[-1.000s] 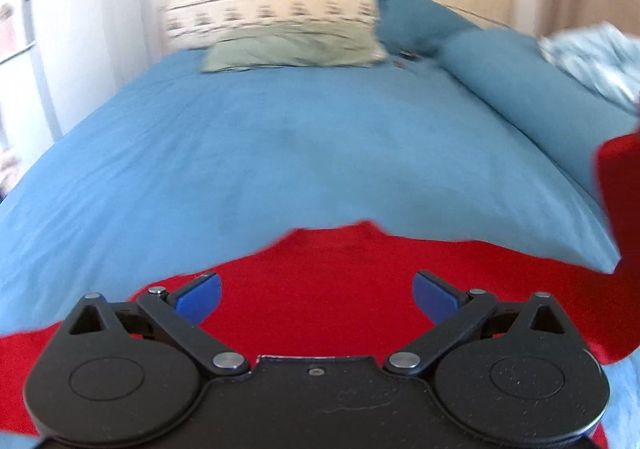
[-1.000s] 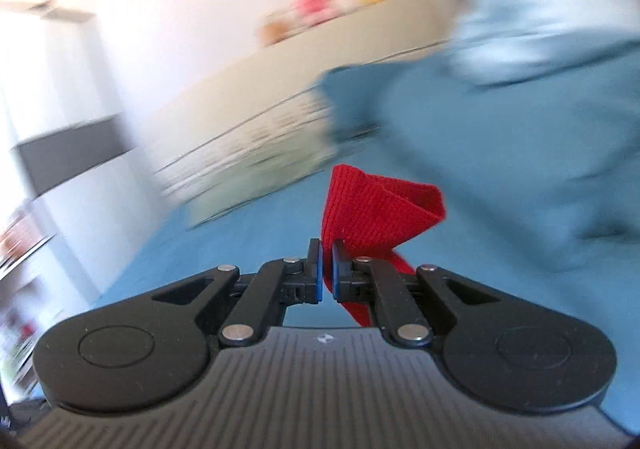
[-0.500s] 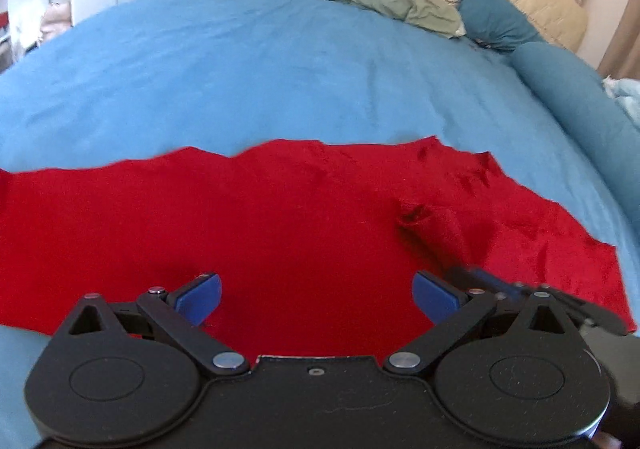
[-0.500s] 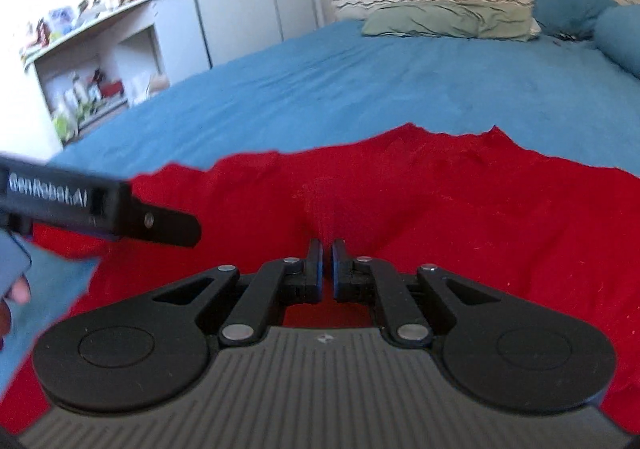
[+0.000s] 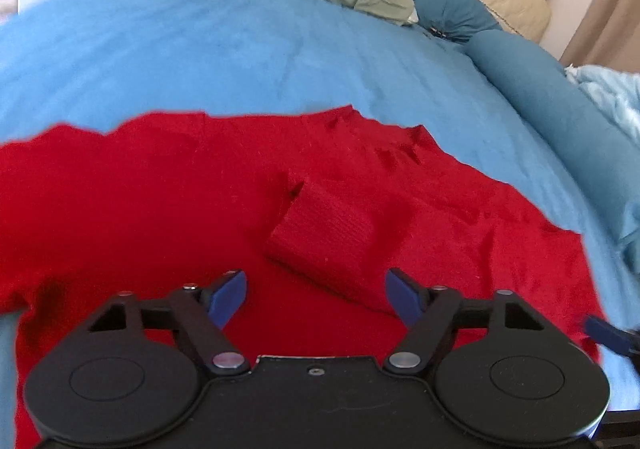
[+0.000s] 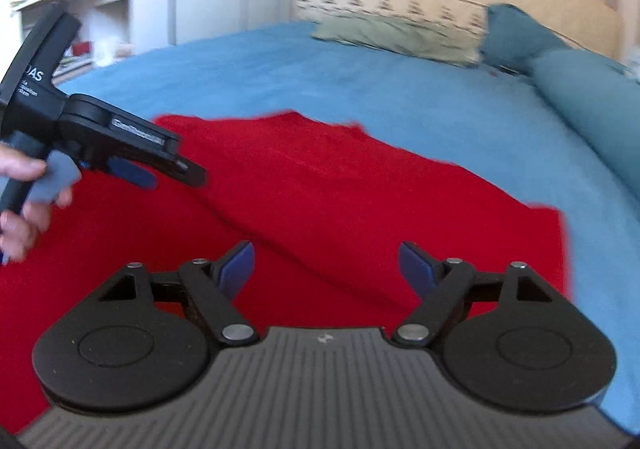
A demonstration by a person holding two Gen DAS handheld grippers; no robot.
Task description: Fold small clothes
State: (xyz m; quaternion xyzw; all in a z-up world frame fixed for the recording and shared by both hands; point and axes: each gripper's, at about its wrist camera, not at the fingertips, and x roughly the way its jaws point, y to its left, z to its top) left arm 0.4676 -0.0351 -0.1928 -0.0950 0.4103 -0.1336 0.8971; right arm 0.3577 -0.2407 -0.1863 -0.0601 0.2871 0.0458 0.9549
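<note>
The right gripper (image 6: 326,267), clamped on the red sweater (image 5: 168,209) half a second ago, now stands wide and empty, its sleeve (image 5: 326,237) dropped across the body. The left gripper (image 5: 316,299) is also wide, empty, hovering over the garment on the blue bedspread (image 5: 224,57). One sleeve fold looks done.

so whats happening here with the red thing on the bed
A person is folding a red garment spread on the blue bedspread, using a handheld gripper in each hand. One sleeve already lies folded in across the body. Right now neither gripper holds anything: the left gripper and the right gripper both hover open just above the cloth. A green pillow lies by the headboard.
</note>
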